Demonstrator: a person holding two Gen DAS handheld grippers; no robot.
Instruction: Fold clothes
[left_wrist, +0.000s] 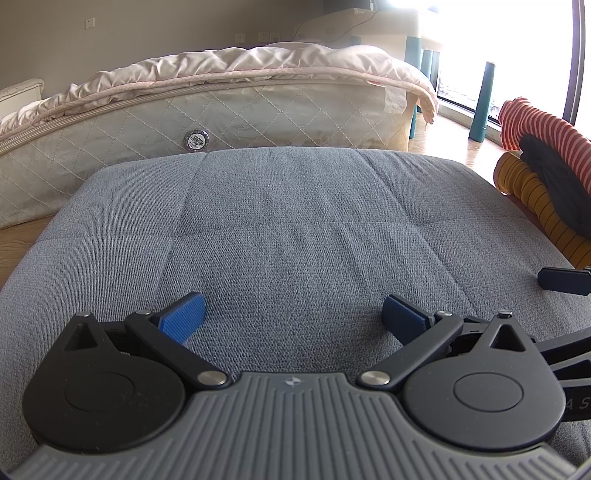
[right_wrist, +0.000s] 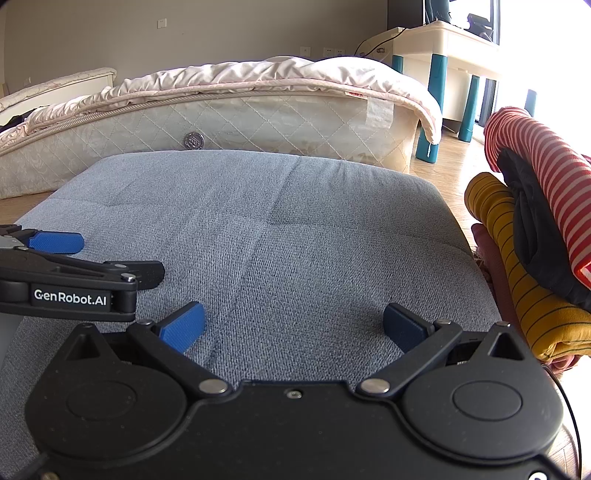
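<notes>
A pile of clothes sits off the right side of a grey cushion (left_wrist: 295, 229): a red-and-white striped garment (right_wrist: 546, 166) on top, a black one (right_wrist: 532, 229) under it, a mustard striped one (right_wrist: 517, 280) lowest. The same pile (left_wrist: 543, 184) shows at the right edge of the left wrist view. My left gripper (left_wrist: 293, 319) hovers low over the cushion (right_wrist: 280, 236), open, nothing between its blue pads. My right gripper (right_wrist: 293, 323) is open too, empty, just left of the pile. The left gripper's body (right_wrist: 74, 288) appears at the left of the right wrist view.
Beyond the cushion lies a quilted mattress (left_wrist: 221, 114) with a pale pink cover (right_wrist: 280, 81). A white table with teal legs (right_wrist: 439, 74) stands at the back right by a bright window. Wooden floor (right_wrist: 443, 170) runs between cushion, mattress and pile.
</notes>
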